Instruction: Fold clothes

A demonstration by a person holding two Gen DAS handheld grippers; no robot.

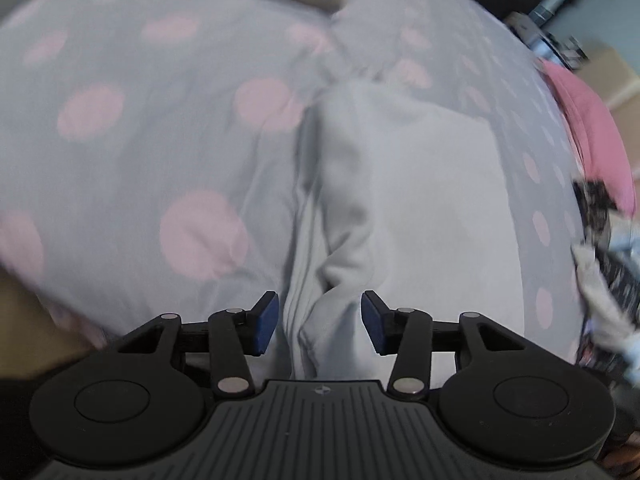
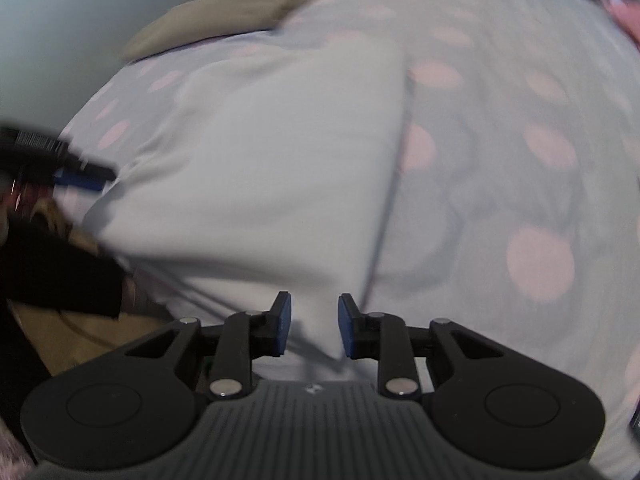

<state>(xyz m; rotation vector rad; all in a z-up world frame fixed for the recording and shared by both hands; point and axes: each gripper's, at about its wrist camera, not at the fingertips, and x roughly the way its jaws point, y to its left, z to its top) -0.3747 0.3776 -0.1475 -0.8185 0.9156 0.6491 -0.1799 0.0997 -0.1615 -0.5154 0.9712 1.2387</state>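
Note:
A pale grey folded garment (image 1: 400, 200) lies on a bedspread with pink dots (image 1: 120, 160). My left gripper (image 1: 318, 324) hovers over the garment's near rumpled edge, its blue pads (image 1: 266, 326) apart and not pressing the cloth. In the right wrist view the same garment (image 2: 260, 160) spreads out as a flat fold. My right gripper (image 2: 314, 330) stands open over its near corner, with the cloth tip lying between the pads without being pinched. The left gripper's blurred black and blue finger (image 2: 80, 174) shows at the garment's left edge.
A beige cloth (image 2: 224, 12) lies at the far side of the bed. A pink item (image 1: 592, 140) sits at the bed's right edge, with a metal frame (image 1: 556, 0) and a cardboard box (image 1: 616, 76) beyond. A dark sleeve (image 2: 60, 272) is at the left.

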